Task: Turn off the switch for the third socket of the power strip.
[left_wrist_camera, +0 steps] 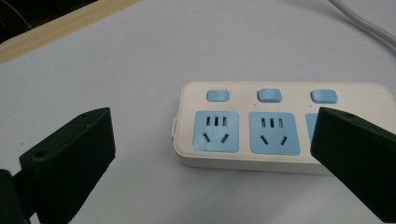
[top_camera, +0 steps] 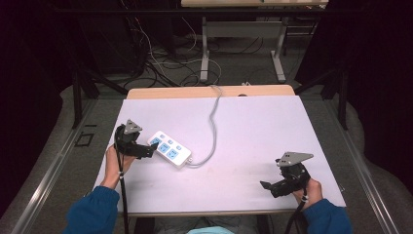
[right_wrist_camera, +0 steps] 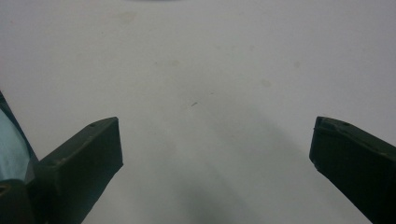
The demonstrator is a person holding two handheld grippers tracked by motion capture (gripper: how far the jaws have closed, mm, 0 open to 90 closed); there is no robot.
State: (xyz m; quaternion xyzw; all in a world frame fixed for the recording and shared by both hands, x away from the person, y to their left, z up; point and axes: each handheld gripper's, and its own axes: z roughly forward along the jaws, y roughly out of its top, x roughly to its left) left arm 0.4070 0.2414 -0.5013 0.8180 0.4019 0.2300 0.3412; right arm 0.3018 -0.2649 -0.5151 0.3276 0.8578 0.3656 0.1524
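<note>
Closing in on the power strip with spread jaws

Spread wide and holding nothing, the jaws of the left gripper (left_wrist_camera: 212, 154) framed the near end of the white power strip (left_wrist_camera: 280, 126); one jaw stood clear over bare table, the other overlapped the strip's third blue socket in the left gripper view. A small red light glowed beside the first blue switch (left_wrist_camera: 218, 95). The step looked like an approach to that strip, either to grip its end or to press a switch, and doing it well would probably mean centring the body between the jaws before closing. The strip lay left of centre on the table (top_camera: 253, 146), its grey cord (top_camera: 213, 122) running toward the far edge. The right gripper (top_camera: 272, 185) rested well apart, jaws likewise wide and empty.
</note>
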